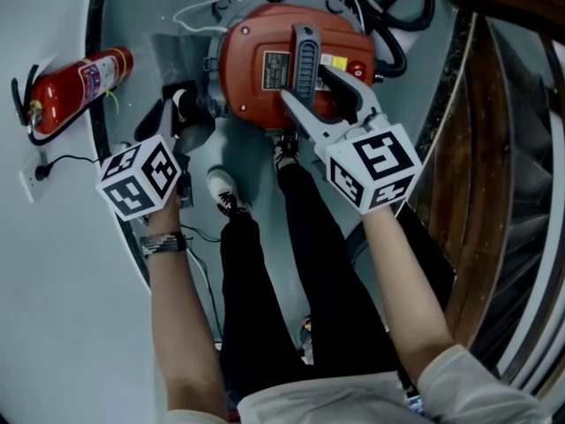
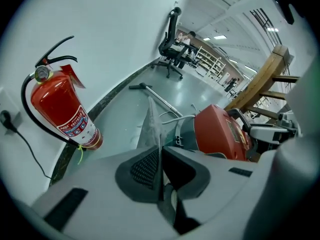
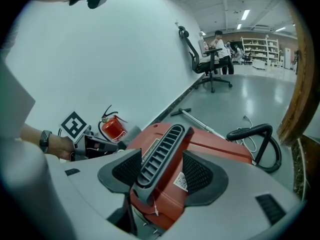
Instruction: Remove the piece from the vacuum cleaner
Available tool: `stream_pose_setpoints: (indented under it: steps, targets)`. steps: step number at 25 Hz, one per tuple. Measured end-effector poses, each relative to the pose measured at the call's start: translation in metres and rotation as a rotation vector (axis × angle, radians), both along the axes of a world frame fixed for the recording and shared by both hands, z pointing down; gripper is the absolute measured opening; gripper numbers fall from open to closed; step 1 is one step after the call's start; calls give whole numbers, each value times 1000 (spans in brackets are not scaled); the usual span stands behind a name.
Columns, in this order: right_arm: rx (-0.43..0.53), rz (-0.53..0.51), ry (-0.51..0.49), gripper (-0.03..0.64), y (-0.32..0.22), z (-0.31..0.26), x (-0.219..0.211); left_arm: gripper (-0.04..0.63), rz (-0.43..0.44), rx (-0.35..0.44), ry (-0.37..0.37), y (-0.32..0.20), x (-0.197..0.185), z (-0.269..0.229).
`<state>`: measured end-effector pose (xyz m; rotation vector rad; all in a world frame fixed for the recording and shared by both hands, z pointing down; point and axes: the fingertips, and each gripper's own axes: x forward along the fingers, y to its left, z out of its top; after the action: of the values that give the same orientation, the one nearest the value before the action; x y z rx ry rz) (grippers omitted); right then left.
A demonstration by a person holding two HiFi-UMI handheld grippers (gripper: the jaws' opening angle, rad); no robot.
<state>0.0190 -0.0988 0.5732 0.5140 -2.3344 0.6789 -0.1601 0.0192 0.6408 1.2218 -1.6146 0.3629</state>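
The left tool (image 2: 159, 156) is found clamped on a thin grey piece (image 2: 150, 121) projecting ahead of its tips, beside the vacuum cleaner (image 1: 256, 69); the right tool (image 3: 160, 166) stands with jaws apart astride the handle (image 3: 167, 139), pads not pressing. With the body thus unrestrained, a pull could drag it along or let the thin piece slip free. Where the piece joins the body is hidden behind the left tool.

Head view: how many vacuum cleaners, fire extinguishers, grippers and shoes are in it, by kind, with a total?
vacuum cleaner: 1
fire extinguisher: 1
grippers: 2 (left gripper, right gripper)
shoes: 2
Total: 6
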Motion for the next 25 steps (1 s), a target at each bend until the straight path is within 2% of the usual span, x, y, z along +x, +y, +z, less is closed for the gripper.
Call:
stream_pose_setpoints:
  steps: [14, 25]
  targets:
    - [-10, -2, 9, 261, -1, 1, 1, 31, 56, -13, -45, 0, -1, 0]
    - [9, -16, 16, 268, -2, 1, 0, 32, 56, -1, -25, 1, -5, 1]
